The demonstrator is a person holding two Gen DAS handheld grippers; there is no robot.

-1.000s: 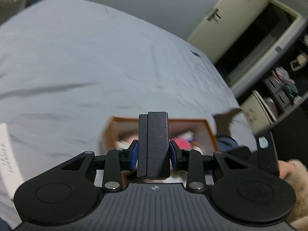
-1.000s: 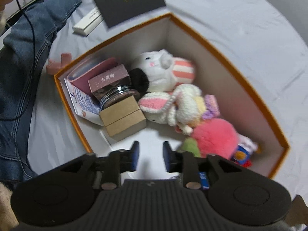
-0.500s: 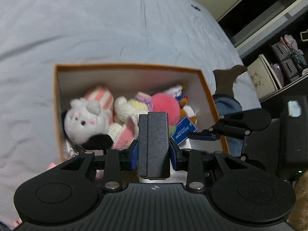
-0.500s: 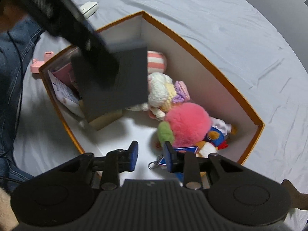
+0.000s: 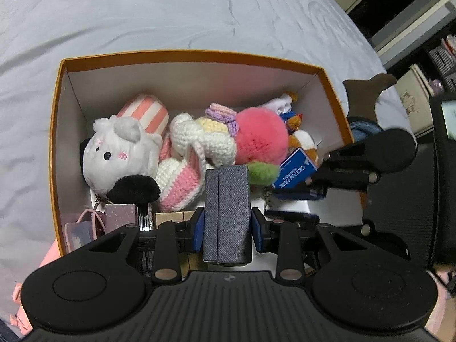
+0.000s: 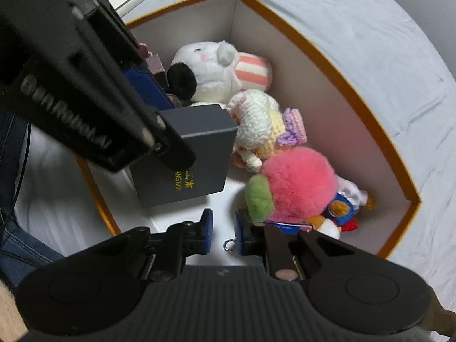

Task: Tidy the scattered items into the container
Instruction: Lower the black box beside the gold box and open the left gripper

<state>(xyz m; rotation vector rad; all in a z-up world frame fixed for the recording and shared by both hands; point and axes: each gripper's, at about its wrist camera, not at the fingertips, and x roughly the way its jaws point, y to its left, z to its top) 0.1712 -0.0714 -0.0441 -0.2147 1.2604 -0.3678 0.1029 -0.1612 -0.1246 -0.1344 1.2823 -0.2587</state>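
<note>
left gripper point(image 5: 227, 226) jaws clamp dark grey textured box point(image 5: 226, 213) over orange-rimmed cardboard container point(image 5: 54, 142)
right wrist view alone shows box's gold lettering; right gripper point(image 6: 223, 229) jaws parted, empty.

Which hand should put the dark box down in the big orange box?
Left. Its tongs already grip the dark box over the orange box. The right tongs are open and hold nothing.
</note>
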